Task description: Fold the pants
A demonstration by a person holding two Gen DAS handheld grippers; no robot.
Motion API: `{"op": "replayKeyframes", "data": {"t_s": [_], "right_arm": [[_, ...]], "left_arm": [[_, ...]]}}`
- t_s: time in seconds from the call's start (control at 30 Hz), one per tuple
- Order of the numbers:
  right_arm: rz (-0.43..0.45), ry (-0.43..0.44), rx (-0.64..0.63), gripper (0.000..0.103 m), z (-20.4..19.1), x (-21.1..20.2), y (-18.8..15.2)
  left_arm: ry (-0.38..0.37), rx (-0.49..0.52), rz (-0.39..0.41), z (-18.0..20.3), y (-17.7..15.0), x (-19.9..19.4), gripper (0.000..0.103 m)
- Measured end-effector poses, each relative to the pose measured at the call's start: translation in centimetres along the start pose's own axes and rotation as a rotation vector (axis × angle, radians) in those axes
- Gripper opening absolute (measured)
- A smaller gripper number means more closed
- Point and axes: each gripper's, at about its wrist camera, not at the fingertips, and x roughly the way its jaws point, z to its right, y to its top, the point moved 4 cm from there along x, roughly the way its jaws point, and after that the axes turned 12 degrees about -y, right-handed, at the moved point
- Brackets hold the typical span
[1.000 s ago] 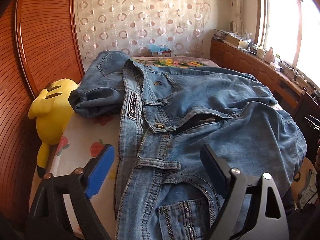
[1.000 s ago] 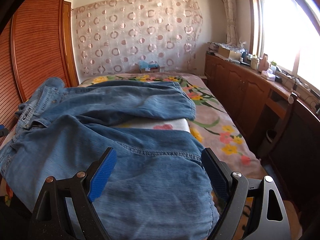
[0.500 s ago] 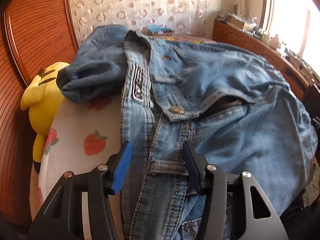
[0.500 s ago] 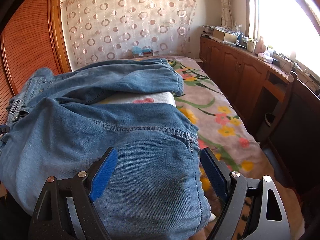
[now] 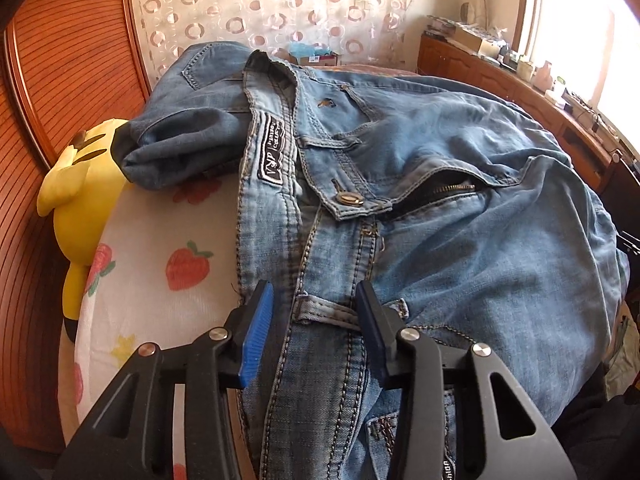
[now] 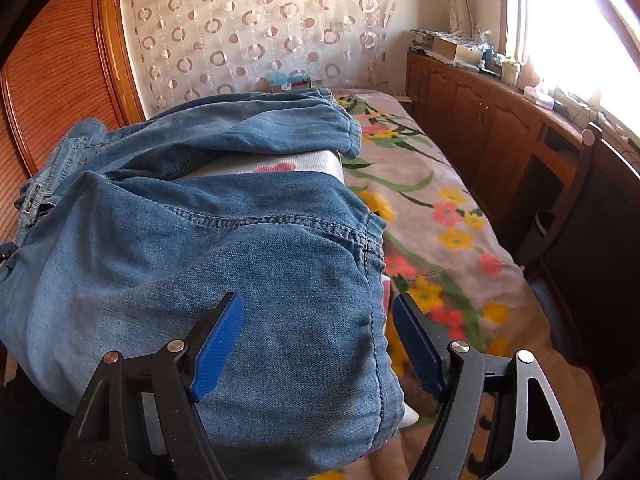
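2 tongs over jeans (image 5: 460,208), left tongs (image 5: 316,320) closing round waistband w/ belt loop, right tongs (image 6: 318,340) closing, straddling leg hem.

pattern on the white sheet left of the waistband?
Red strawberries on the white sheet, clearest in the left wrist view.

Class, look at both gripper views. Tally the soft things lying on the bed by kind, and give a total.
Jeans: 1
Yellow plush toy: 1
Strawberry-print pad: 1
Floral bedspread: 1
Total: 4
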Motion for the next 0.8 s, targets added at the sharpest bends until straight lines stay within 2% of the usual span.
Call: {"op": "replayKeyframes", "data": {"t_s": [0.03,0.1,0.2,0.23,0.3,0.4,0.53,0.67,0.77,0.8], "right_arm": [[-0.004,0.008,0.003,0.075,0.1,0.0,0.1],[-0.005,0.020,0.005,0.066,0.2,0.1,0.3],[0.003,0.026,-0.004,0.040,0.3,0.0,0.3],[0.007,0.019,-0.009,0.037,0.2,-0.1,0.3],[0.018,-0.018,-0.019,0.018,0.4,-0.3,0.2],[0.023,-0.029,-0.007,0.005,0.9,-0.7,0.0],[0.065,-0.011,-0.032,0.000,0.7,-2.1,0.0],[0.097,-0.001,-0.060,0.000,0.1,-2.8,0.3],[0.073,-0.003,-0.036,0.000,0.6,-1.9,0.3],[0.063,-0.006,-0.025,0.003,0.9,-1.5,0.2]], "left_arm": [[0.004,0.002,0.001,0.0,0.0,0.0,0.044],[0.006,0.002,0.003,0.0,-0.1,0.0,0.044],[0.004,-0.003,0.011,0.0,-0.2,-0.1,0.044],[0.005,-0.003,0.014,0.0,-0.2,-0.1,0.044],[0.006,-0.004,0.019,0.0,-0.2,-0.1,0.044],[0.006,-0.005,0.022,0.0,-0.2,-0.1,0.044],[0.005,-0.005,0.029,0.0,-0.3,-0.2,0.044],[0.003,-0.009,0.035,0.0,-0.4,-0.2,0.044],[0.003,-0.006,0.037,0.0,-0.4,-0.2,0.044],[0.003,-0.005,0.038,0.0,-0.4,-0.2,0.044]]}}
